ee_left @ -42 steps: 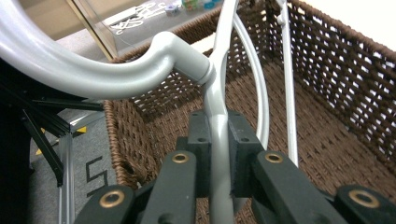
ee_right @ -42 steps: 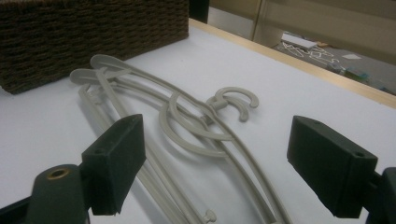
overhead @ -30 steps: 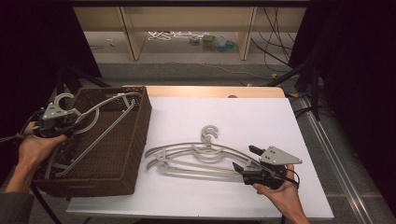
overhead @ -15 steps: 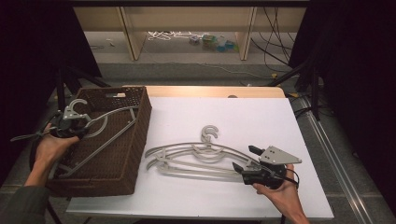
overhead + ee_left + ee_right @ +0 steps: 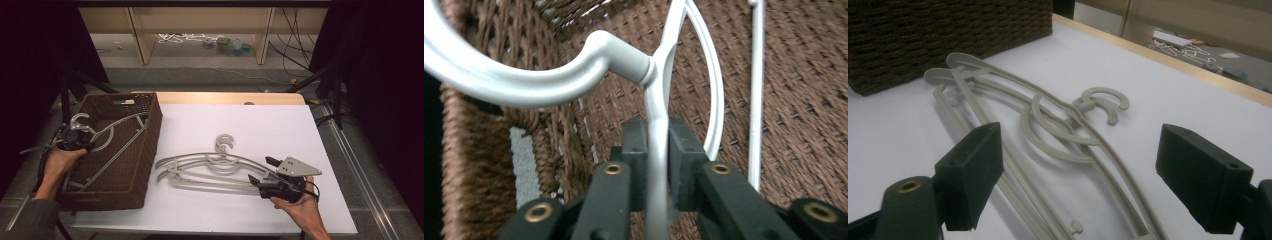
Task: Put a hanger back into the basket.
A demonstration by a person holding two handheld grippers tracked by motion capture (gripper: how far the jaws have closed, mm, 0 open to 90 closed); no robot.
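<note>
High view first: we see a grey hanger [image 5: 107, 145] lying slanted inside the brown wicker basket [image 5: 145, 150], its hook [image 5: 80, 121] rising over the basket's left rim. Our left gripper [image 5: 70, 142] sits at that rim, just under the hook, held by the left hand [image 5: 57, 162]. Left gripper view gives us the grip close up: the two black jaws are pressed together on the hanger's neck [image 5: 658, 145] just below the hook [image 5: 524, 80], with woven basket wall [image 5: 804, 100] behind and a second thin bar of the hanger [image 5: 755, 100] running alongside.

The basket stands at the left edge of the white tabletop [image 5: 280, 125], reaching from near the far left corner down toward the near left corner.

Just beside the basket's right wall, two more grey hangers [image 5: 210, 167] lie stacked flat near the middle of the tabletop, hooks [image 5: 225, 144] pointing to the far edge. Our right gripper [image 5: 260, 172] rests at their right ends, toward the near right corner, in the right hand [image 5: 300, 210]. Right gripper view shows us its jaws spread wide, one on each side of the hangers' [image 5: 1048, 130] bars, not touching them; the basket [image 5: 948, 35] stands beyond.
</note>
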